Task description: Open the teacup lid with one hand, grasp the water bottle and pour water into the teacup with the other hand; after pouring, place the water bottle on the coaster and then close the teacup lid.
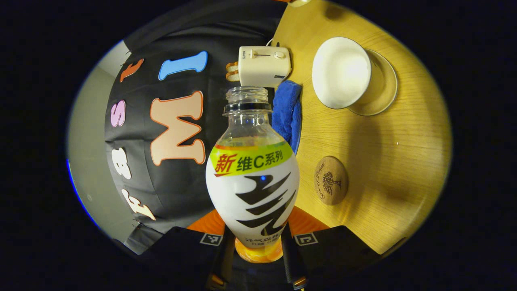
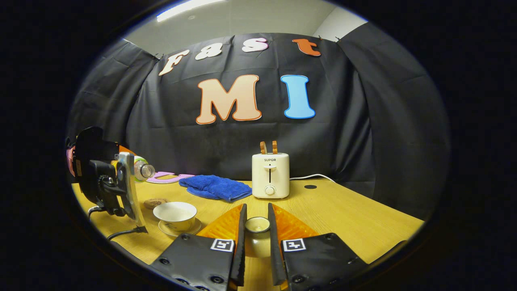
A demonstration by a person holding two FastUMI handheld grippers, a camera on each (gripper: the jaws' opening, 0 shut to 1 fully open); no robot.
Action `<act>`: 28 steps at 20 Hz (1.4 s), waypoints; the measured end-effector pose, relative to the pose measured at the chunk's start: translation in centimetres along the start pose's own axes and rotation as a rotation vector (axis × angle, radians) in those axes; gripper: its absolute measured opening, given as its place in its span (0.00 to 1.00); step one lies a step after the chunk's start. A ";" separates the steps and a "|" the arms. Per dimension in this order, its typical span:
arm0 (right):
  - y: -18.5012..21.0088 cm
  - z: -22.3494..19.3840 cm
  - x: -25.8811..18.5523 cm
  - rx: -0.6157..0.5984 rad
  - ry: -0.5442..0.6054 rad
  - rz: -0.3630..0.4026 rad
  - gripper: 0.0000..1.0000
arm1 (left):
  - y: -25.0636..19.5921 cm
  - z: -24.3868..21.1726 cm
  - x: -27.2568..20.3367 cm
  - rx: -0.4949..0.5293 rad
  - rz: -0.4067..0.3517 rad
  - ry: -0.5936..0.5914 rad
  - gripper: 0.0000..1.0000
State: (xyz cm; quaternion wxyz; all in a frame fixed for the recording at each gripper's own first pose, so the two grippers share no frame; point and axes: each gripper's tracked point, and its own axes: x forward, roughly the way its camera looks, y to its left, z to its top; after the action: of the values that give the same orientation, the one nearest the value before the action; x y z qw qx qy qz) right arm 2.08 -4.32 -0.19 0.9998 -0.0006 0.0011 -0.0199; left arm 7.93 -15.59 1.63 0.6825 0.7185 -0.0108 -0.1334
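In the left gripper view, the left claw (image 1: 258,246) is clamped on the lower body of the water bottle (image 1: 252,178), one finger on each side; the fingers' lower ends are cut off at the bottom of the view. The bottle has no cap, and its open neck points away from the camera, toward the toaster. This view is rolled, so the counter (image 1: 387,161) stands up along the right side. On it, nearest the bottle, lies the round cork coaster (image 1: 331,180), bare. Farther along sits the teacup (image 1: 341,72) on its saucer (image 1: 381,87), uncovered; whether there is water in it is hard to make out. A blue cloth (image 1: 287,113) is partly hidden behind the bottle's shoulder, and beyond it stands the cream toaster (image 1: 264,64).

In the right gripper view, the right claw (image 2: 257,226) is nearly closed on the teacup lid (image 2: 257,232), whose knob shows between the fingers; the lid's lower edge is hidden by them, held above the counter (image 2: 343,214). To the left stands the teacup (image 2: 176,215) on its saucer (image 2: 179,231), open. Above and left of it, the left claw's body (image 2: 103,173) hides most of the water bottle (image 2: 143,170); just the clear neck juts out, roughly level. The coaster (image 2: 155,202) lies behind the cup, partly covered by that claw. Farther back are the blue cloth (image 2: 216,186) and the toaster (image 2: 270,174), with two slices sticking up.
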 end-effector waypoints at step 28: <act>0.0 -0.1 0.1 0.000 -0.001 0.001 0.30 | 2.7 1.4 1.0 0.489 -0.058 -0.011 0.50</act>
State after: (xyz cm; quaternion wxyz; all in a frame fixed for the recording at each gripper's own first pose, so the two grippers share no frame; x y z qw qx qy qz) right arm 2.19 -4.30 -0.33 0.9998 -0.0006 0.0006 -0.0196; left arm 9.03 -17.38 4.09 0.4842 0.8616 -0.0259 -0.1501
